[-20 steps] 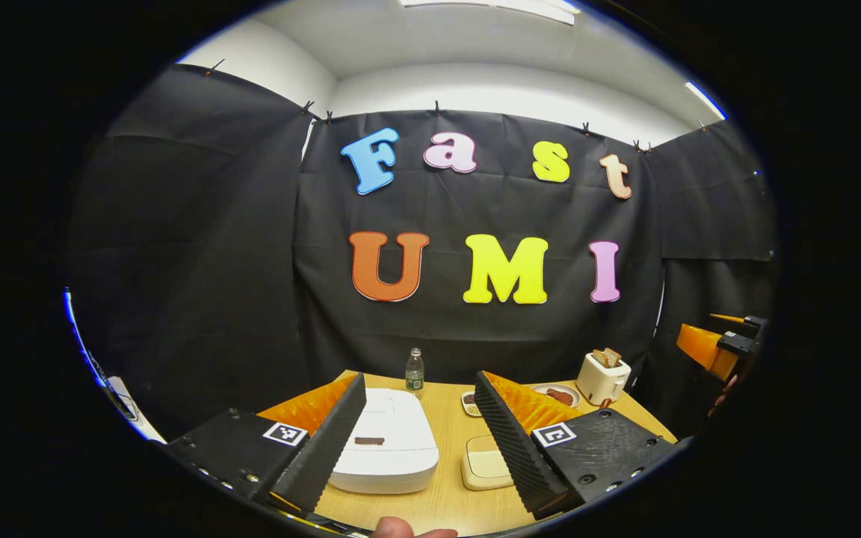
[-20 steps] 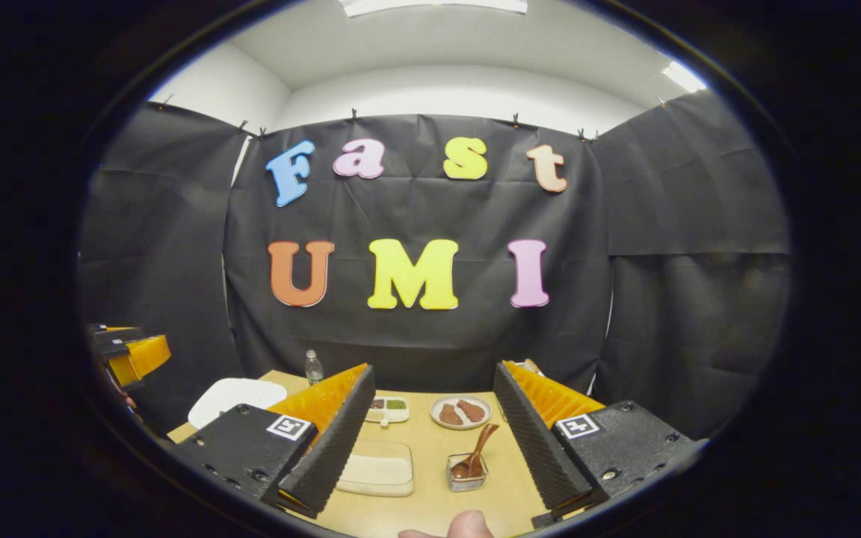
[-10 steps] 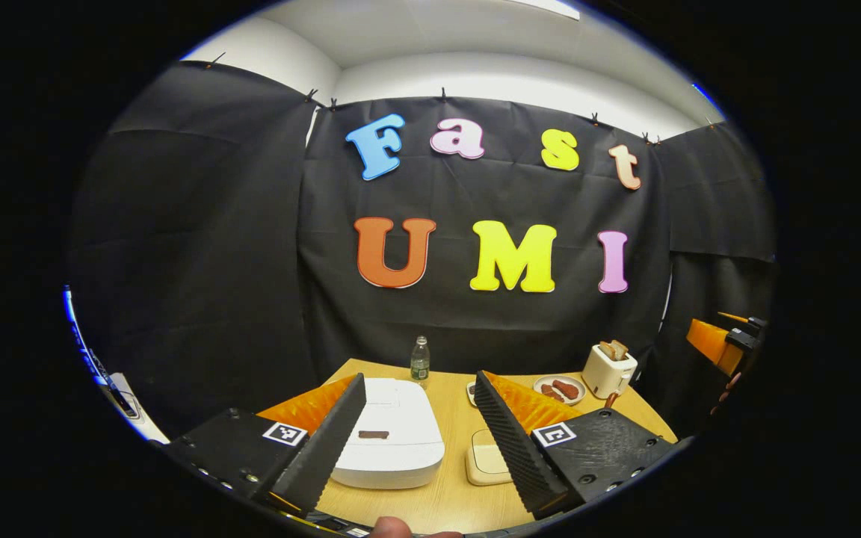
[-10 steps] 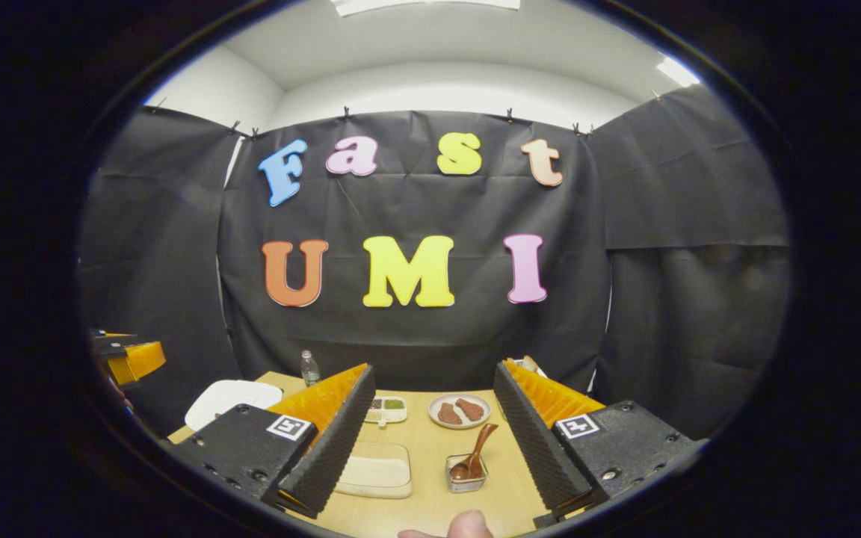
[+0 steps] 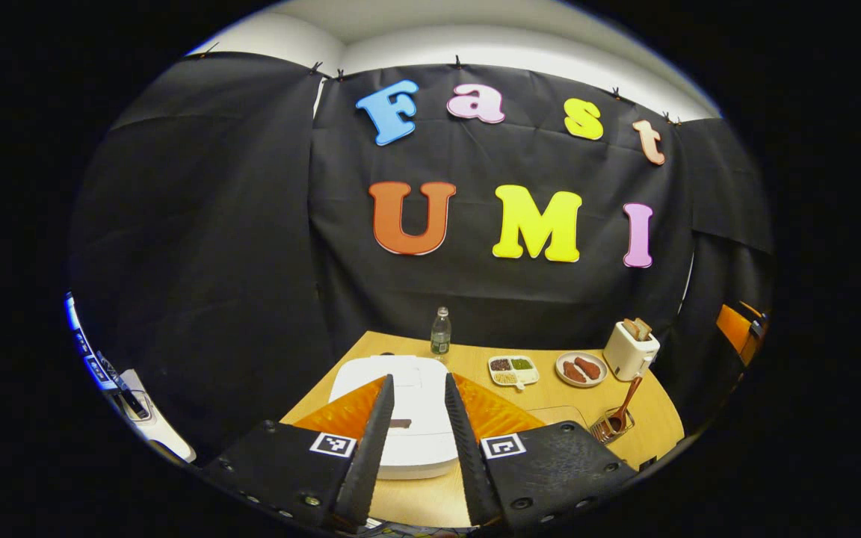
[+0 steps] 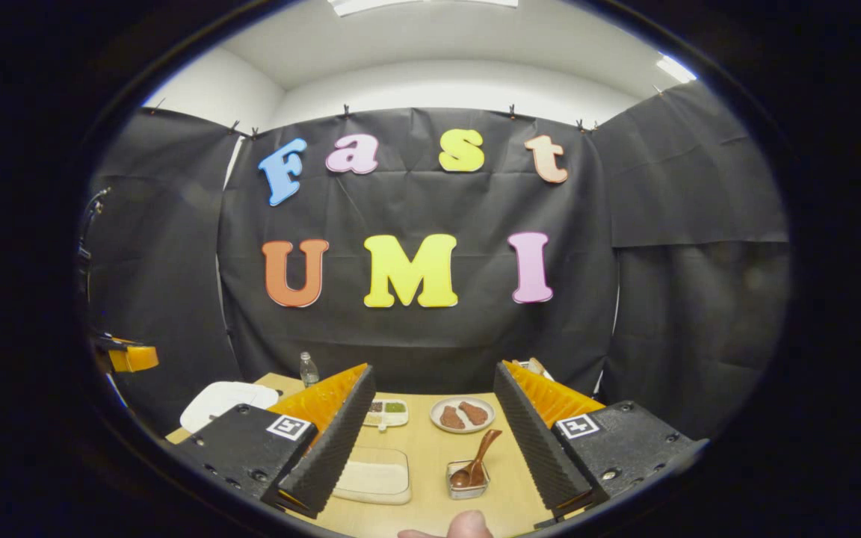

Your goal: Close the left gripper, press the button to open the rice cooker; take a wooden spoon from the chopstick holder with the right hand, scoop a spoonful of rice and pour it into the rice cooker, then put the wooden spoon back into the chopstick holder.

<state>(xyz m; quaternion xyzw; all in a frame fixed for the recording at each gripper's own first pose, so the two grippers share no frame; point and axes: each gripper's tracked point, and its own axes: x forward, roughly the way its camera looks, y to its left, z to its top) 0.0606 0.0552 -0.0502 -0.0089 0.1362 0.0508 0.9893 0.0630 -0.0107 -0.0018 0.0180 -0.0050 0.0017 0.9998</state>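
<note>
The white rice cooker point(image 5: 419, 441) sits lid-down on the wooden table point(image 5: 640, 441); a dark button point(image 5: 400, 424) marks its front. My left gripper point(image 5: 417, 381) hovers just before it, jaws narrowed to a slim gap with nothing between them. A wooden spoon point(image 6: 479, 456) stands in the clear chopstick holder point(image 6: 466, 482), beside a shallow box of rice point(image 6: 372, 478). My right gripper point(image 6: 434, 370) stays open above and short of both. In the left gripper view the spoon point(image 5: 619, 411) is at the right. In the right gripper view the cooker point(image 6: 225, 396) lies far left.
At the back of the table stand a water bottle point(image 5: 440, 332), a divided dish point(image 5: 513, 366), a plate of brown food point(image 5: 581, 368) and a toaster with bread point(image 5: 630, 350). A thumb point(image 6: 468, 525) shows at the bottom of the right gripper view.
My left gripper's jaws have narrowed markedly, and it has tipped down and swung so the cooker sits between its fingers. The right gripper has hardly moved.
</note>
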